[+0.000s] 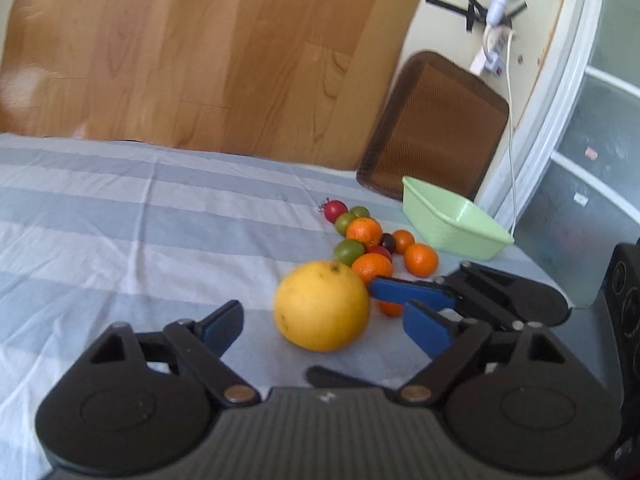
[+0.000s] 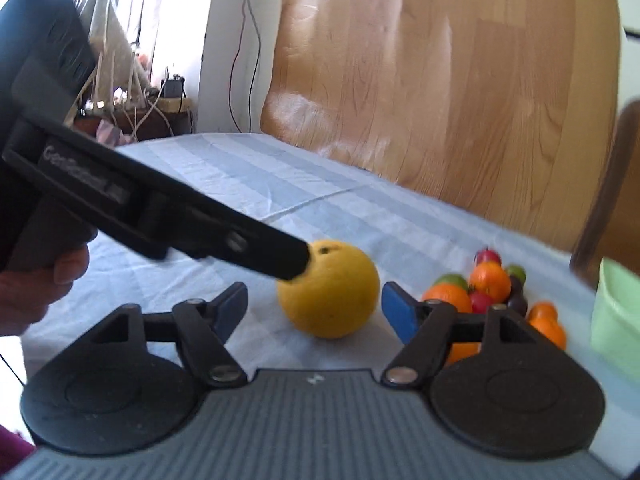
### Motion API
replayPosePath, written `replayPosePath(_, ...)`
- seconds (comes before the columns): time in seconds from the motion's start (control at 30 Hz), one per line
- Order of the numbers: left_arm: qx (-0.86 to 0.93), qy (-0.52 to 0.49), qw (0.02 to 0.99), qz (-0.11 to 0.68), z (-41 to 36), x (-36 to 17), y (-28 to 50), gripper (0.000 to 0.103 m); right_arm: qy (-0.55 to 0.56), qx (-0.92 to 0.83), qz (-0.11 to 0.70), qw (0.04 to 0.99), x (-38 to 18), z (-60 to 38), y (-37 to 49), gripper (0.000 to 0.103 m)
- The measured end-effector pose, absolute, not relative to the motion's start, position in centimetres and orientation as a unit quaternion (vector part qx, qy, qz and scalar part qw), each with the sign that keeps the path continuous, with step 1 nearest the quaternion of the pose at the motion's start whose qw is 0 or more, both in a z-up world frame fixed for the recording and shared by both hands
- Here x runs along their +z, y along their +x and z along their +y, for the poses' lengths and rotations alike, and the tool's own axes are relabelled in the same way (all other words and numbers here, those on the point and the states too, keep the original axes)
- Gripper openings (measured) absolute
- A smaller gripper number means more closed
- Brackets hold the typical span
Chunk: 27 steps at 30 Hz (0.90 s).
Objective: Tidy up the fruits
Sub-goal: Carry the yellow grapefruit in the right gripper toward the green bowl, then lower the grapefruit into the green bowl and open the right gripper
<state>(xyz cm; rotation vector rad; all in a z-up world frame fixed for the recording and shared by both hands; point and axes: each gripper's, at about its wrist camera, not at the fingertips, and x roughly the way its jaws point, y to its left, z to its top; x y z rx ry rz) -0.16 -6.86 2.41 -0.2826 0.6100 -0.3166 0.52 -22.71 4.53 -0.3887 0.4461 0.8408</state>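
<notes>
A big yellow grapefruit (image 1: 322,306) (image 2: 330,292) lies on the striped sheet (image 1: 120,220). My left gripper (image 1: 324,318) is open, its blue pads on either side of the grapefruit's near half with a gap on each side. My right gripper (image 2: 316,310) is also open, with the grapefruit just ahead between its fingers and untouched. One of its blue fingers (image 1: 412,292) reaches in from the right beside the fruit. In the right wrist view the left gripper's black finger (image 2: 280,252) crosses the grapefruit's upper left. Small oranges, green and red fruits (image 1: 368,240) (image 2: 488,292) cluster behind.
A pale green basin (image 1: 452,220) (image 2: 616,312) stands just right of the small fruits. A wooden board (image 1: 200,52) rises behind the bed, and a brown mat (image 1: 436,128) leans on the wall. A hand (image 2: 40,280) holds the left gripper.
</notes>
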Motion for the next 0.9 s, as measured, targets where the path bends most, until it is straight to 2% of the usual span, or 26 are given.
replayPosePath(0.07, -0.152, -0.146, 0.923, 0.322, -7.1, 1.8, 1.5, 0.073, -0.204, 0.391, 0.207, 0.874, 4.1, -22.1, 1.2, 0.077)
replayPosePath(0.1, -0.152, -0.151, 0.919, 0.330, -7.1, 1.5, 2.0, 0.072, -0.207, 0.389, 0.210, 0.873, 4.0, -22.1, 1.6, 0.076)
replayPosePath(0.23, -0.144, -0.158, 0.914, 0.345, -7.2, 1.0, 3.0, 0.073, -0.169, 0.398, 0.254, 0.865, 4.1, -22.4, 3.9, 0.075)
replayPosePath(0.33, -0.134, -0.133, 0.924, 0.334, -7.9, 1.7, 2.8, 0.072, -0.156, 0.409, 0.251, 0.864, 4.3, -23.2, 4.7, 0.074)
replayPosePath(0.37, -0.133, -0.126, 0.925, 0.333, -8.1, 1.9, 2.8, 0.066, -0.152, 0.416, 0.250, 0.861, 4.3, -23.4, 5.0, 0.068)
replayPosePath(0.57, -0.123, -0.096, 0.930, 0.331, -10.4, 3.4, 2.9, 0.064, -0.145, 0.407, 0.245, 0.868, 5.2, -24.3, 4.2, 0.067)
replayPosePath(0.8, -0.174, -0.028, 0.951, 0.256, -19.1, 9.1, 7.2, 0.064, -0.167, 0.304, 0.109, 0.931, 8.6, -30.0, 3.7, 0.067)
replayPosePath(0.9, -0.215, -0.020, 0.943, 0.252, -24.2, 9.5, 11.2, 0.064, -0.187, 0.229, 0.092, 0.951, 8.8, -33.5, 6.0, 0.067)
